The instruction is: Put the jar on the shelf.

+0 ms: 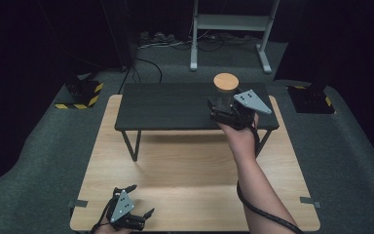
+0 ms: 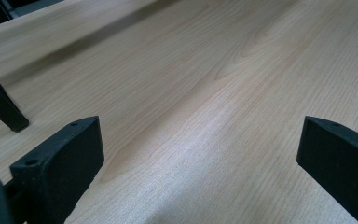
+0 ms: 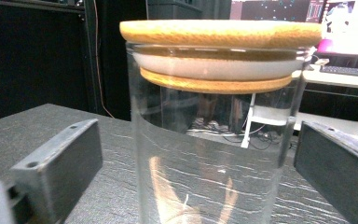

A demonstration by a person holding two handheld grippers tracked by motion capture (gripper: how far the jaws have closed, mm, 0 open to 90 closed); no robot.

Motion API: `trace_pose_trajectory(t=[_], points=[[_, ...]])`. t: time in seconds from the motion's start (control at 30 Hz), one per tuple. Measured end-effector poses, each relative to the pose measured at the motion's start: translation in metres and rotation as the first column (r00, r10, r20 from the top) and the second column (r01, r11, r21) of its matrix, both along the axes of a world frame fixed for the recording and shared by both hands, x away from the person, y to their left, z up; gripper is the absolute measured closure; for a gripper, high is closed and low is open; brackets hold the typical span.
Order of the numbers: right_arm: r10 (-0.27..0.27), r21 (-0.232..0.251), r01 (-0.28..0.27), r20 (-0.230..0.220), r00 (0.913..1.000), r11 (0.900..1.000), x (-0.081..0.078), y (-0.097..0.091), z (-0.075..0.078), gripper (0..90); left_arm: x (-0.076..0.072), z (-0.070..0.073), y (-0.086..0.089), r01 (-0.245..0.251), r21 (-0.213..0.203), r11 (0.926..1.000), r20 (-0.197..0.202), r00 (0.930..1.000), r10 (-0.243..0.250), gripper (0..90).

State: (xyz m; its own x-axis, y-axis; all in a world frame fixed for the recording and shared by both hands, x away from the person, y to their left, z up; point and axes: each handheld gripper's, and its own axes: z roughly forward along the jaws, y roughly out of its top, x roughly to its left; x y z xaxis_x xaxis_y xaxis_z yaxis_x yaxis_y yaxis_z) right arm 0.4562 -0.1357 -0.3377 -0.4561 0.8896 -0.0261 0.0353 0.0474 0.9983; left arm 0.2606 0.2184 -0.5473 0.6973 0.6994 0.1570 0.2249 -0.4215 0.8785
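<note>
The right gripper (image 1: 222, 110) stood open, its two jaws either side of one glass jar (image 3: 212, 140) without touching it. The jar, capped by one wooden lid (image 1: 226, 81), stood at the right of the dark raised shelf (image 1: 170, 105). The left gripper (image 1: 135, 214) lay open, near left on the light wooden table (image 1: 190, 165).

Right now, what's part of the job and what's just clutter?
In play:
- glass jar with wooden lid
- right tongs, open around the jar
- dark shelf under it

Idle or background:
- left tongs, open over the light table
- white frame
</note>
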Motion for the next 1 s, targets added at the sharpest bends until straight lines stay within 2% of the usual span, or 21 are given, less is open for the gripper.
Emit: trace_pose_trajectory(t=[0.57,1.0], points=[[-0.011,-0.016,0.012,0.024,0.9996,0.9998,-0.017,-0.005,0.0,0.0,-0.001,0.0,-0.001,-0.005,0.013,0.9999,0.005,1.0,0.004,1.0],[-0.005,-0.036,0.006,0.024,0.9997,0.9993,-0.035,-0.009,-0.007,0.0,-0.001,0.0,-0.001,-0.002,0.013,0.9999,-0.003,1.0,0.002,1.0]])
